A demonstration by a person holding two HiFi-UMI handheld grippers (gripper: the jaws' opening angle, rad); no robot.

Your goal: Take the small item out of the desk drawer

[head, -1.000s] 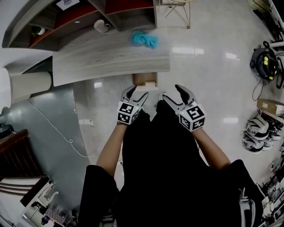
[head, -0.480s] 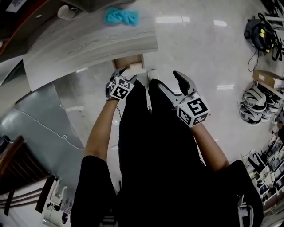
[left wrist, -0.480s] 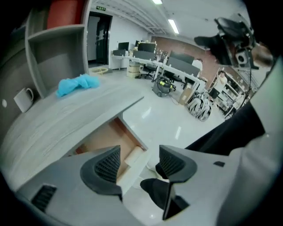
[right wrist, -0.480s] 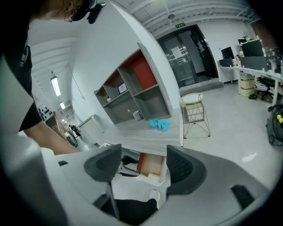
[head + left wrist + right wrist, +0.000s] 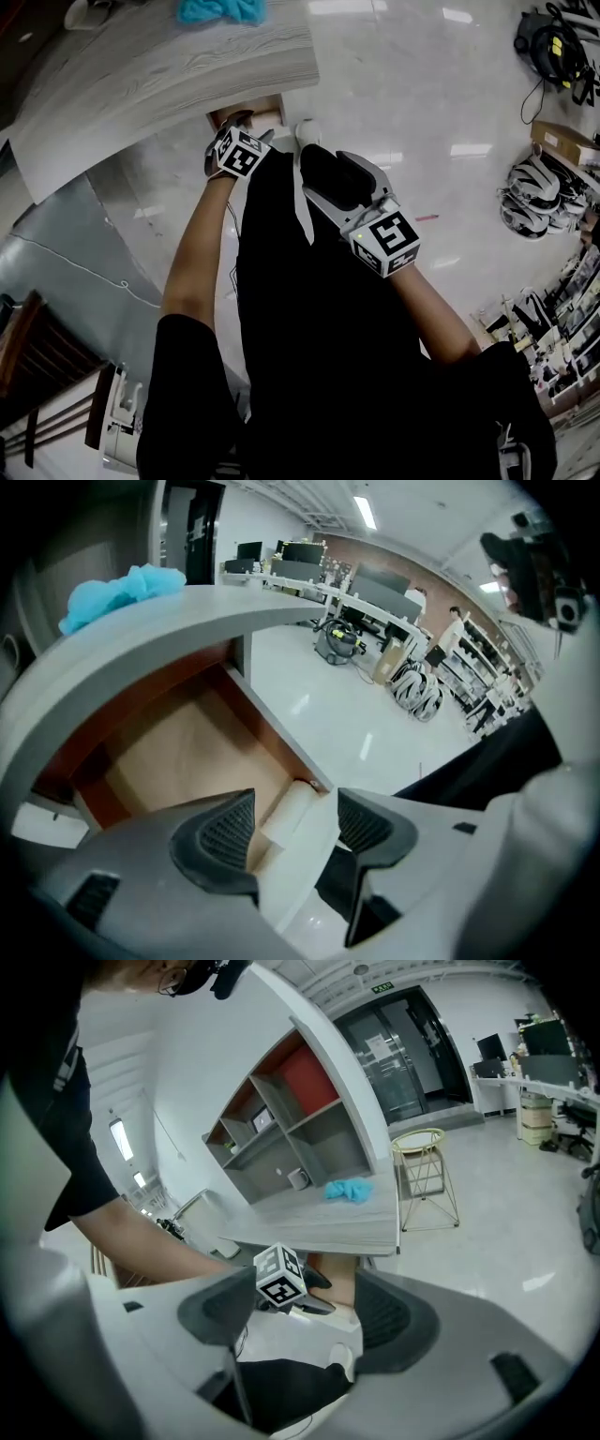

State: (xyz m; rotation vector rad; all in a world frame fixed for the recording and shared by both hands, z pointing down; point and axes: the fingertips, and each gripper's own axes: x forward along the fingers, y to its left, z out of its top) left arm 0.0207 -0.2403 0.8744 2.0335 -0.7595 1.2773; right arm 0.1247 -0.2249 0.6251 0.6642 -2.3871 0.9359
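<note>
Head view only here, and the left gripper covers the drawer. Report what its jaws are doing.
Observer: The left gripper has its jaws apart, and nothing is gripped.
Operator: Tell me what lies under it.
Observer: A small pale rounded item lies at the front corner of the brown wooden drawer, showing between the jaws.
Operator: Now report the right gripper.
Observer: The right gripper is open and empty in its own view.
</note>
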